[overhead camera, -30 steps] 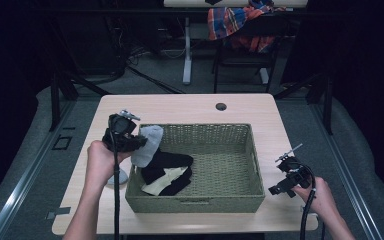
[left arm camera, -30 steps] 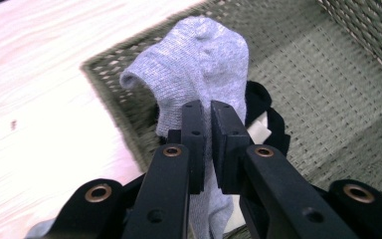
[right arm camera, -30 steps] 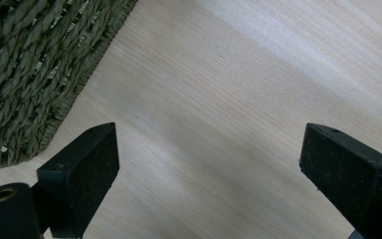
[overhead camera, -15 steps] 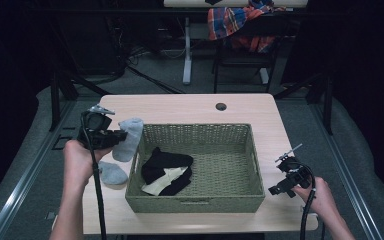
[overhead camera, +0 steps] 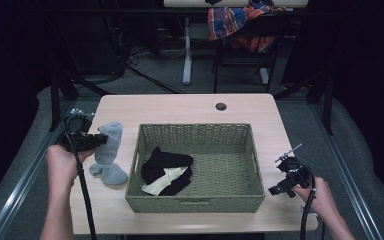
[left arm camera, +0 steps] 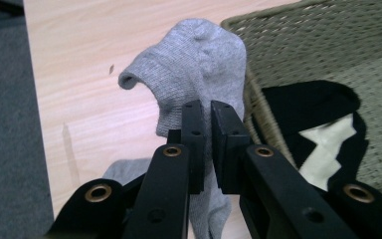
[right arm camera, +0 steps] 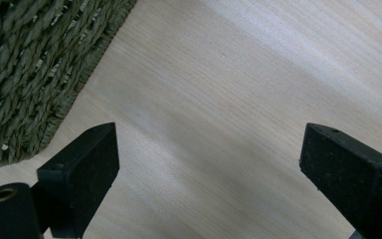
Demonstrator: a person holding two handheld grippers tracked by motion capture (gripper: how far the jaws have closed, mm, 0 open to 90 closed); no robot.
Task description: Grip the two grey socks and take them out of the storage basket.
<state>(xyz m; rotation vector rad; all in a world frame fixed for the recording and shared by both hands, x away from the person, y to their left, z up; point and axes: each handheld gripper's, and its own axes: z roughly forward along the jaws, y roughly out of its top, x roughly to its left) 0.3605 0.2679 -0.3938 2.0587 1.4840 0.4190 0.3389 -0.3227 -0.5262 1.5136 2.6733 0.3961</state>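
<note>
One grey sock (overhead camera: 108,144) pinched in the left hand-held gripper (overhead camera: 96,141), frame left; one basket (overhead camera: 196,202); right hand-held gripper (overhead camera: 279,185) wide, lower right.

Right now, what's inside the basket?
In the basket lies a black sock with a cream piece on it. The rest shows bare weave. Anything under the sock is covered.

knitted grey sock (left arm camera: 199,69), woven wicker basket (overhead camera: 195,202), smooth pale wood table (right arm camera: 258,99).
</note>
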